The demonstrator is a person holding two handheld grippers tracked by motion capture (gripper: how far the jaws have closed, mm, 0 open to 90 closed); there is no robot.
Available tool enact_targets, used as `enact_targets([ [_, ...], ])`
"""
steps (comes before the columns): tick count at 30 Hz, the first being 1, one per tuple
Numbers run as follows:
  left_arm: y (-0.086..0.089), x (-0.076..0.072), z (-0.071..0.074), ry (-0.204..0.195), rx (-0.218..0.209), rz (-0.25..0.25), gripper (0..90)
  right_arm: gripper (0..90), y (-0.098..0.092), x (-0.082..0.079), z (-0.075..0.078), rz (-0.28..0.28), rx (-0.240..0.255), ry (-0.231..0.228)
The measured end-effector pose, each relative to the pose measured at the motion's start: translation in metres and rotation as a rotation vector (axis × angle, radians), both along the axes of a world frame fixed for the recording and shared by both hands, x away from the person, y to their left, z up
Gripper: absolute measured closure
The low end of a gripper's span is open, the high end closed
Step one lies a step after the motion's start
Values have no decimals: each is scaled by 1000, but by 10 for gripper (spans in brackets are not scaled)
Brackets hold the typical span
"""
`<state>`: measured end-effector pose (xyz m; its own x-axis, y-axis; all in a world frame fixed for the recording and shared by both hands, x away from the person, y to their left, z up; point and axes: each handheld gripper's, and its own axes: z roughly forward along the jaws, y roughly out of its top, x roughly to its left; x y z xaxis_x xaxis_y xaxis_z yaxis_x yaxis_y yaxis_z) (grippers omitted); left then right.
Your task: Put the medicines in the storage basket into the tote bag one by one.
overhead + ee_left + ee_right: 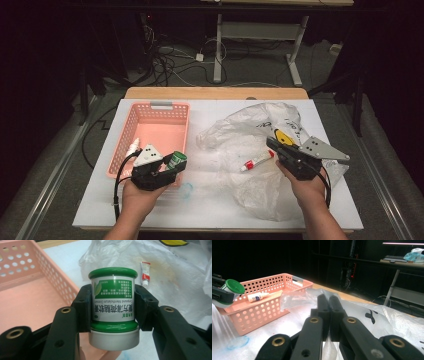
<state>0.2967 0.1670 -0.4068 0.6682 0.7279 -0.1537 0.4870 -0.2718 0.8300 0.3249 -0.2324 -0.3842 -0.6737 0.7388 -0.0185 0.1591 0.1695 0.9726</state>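
Clamped between the left gripper's (113, 312) two black jaws sits a small green-and-white ointment jar (113, 306), held by its sides with the white cap toward the hand and the green base pointing away. The jaws stand partly open, pressed against the jar's label on either side. Seen from the high view, the jar (176, 160) hangs over the near right corner of the pink basket (131, 119), just above its rim. A small white bottle (258, 297) lies inside the basket against a wall. To the right, a red-and-white tube (256, 161) lies on the crumpled clear plastic bag (250, 135), which spreads across the white table (210, 205). The right gripper (329, 300) rests over the bag's right side, near the tube but apart from it, its jaws pressed fully together with nothing between them.
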Motion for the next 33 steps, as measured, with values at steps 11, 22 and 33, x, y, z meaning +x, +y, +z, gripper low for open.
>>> enact_targets([
  [11,-24,-3,-6,5,12,-59,535,900,2,0,-1,6,-5,2],
  [22,-57,0,-7,-12,52,-125,535,900,2,-1,0,5,-5,4],
  [33,-93,13,-9,-1,49,-162,534,900,1,-2,1,8,0,-2],
])
